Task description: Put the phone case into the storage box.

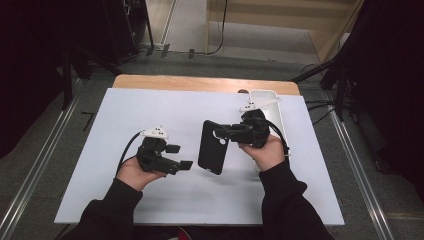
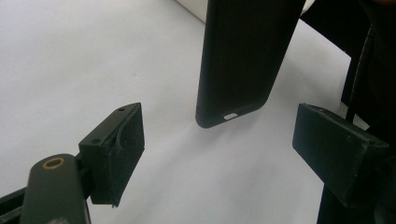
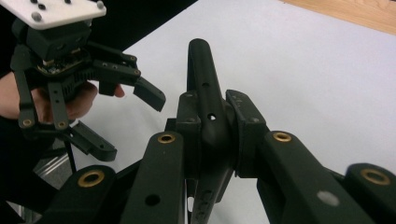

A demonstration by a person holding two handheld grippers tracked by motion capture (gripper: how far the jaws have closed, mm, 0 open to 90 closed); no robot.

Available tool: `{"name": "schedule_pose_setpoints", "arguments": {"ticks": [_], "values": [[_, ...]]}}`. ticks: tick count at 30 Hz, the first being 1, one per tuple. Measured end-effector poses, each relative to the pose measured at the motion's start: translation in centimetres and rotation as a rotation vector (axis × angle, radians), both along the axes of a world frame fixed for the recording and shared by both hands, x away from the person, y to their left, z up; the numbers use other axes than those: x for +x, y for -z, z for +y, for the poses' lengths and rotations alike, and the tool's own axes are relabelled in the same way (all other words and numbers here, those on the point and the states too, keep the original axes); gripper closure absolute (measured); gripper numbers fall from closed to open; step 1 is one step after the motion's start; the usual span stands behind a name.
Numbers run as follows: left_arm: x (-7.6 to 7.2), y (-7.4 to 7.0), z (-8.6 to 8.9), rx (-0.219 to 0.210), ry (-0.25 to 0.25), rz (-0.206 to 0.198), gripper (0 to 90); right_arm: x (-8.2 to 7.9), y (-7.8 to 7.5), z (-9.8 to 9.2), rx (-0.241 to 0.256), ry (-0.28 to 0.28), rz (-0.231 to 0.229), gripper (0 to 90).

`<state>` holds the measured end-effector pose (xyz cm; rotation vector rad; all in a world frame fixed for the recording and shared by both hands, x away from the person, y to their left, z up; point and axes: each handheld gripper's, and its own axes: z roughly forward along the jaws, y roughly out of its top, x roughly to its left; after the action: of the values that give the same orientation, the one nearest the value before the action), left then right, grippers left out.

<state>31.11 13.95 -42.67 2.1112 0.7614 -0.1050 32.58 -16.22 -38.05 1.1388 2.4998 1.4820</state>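
A black phone case hangs above the white table mat, tilted, with my right gripper shut on its upper edge. In the right gripper view the case is edge-on between the closed jaws of the right gripper. My left gripper is open to the left of the case, its jaws pointing at the case's lower end. From the left gripper view, the case's lower end hangs ahead, between and beyond the spread pads of the left gripper.
A white oblong tray lies at the mat's right edge, behind my right hand. The wooden table edge shows beyond the mat. Metal rails and dark stands flank the table on the floor.
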Motion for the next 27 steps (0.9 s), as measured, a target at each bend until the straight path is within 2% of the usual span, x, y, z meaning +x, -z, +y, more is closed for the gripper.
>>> {"name": "schedule_pose_setpoints", "arguments": {"ticks": [7, 11, 17, 19, 22, 23, 25, 27], "values": [[0.1, -0.9, 0.2, -0.007, 0.036, 0.015, 23.7, 0.0, -0.1, -0.1, -0.003, -0.032, -0.008, 74.3], [0.0, -1.5, 0.2, -0.01, 0.057, 0.0, 29.1, 0.0, -0.2, -0.1, -0.003, -0.055, -0.013, 74.3], [-0.7, -2.1, -0.2, 0.005, 0.088, -0.03, 31.5, 0.0, -0.2, 0.0, -0.002, -0.081, -0.017, 74.3], [-0.6, -2.4, -0.3, 0.017, 0.095, -0.02, 31.4, 0.0, -0.2, 0.0, -0.005, -0.095, -0.017, 74.3], [-0.3, -2.8, -0.3, 0.008, 0.122, 0.018, 32.5, 0.0, -0.2, 0.0, -0.006, -0.122, -0.021, 74.3], [-0.2, -2.9, -0.3, 0.007, 0.125, 0.02, 36.5, -0.1, -0.3, 0.1, -0.011, -0.139, -0.03, 74.3], [-0.1, -3.2, -0.3, 0.003, 0.128, 0.017, 36.5, -0.2, -0.3, 0.3, -0.015, -0.159, -0.042, 74.3], [0.0, -3.5, -0.3, 0.001, 0.132, 0.007, 36.5, -0.2, -0.4, 0.4, -0.016, -0.18, -0.033, 74.3]]}}
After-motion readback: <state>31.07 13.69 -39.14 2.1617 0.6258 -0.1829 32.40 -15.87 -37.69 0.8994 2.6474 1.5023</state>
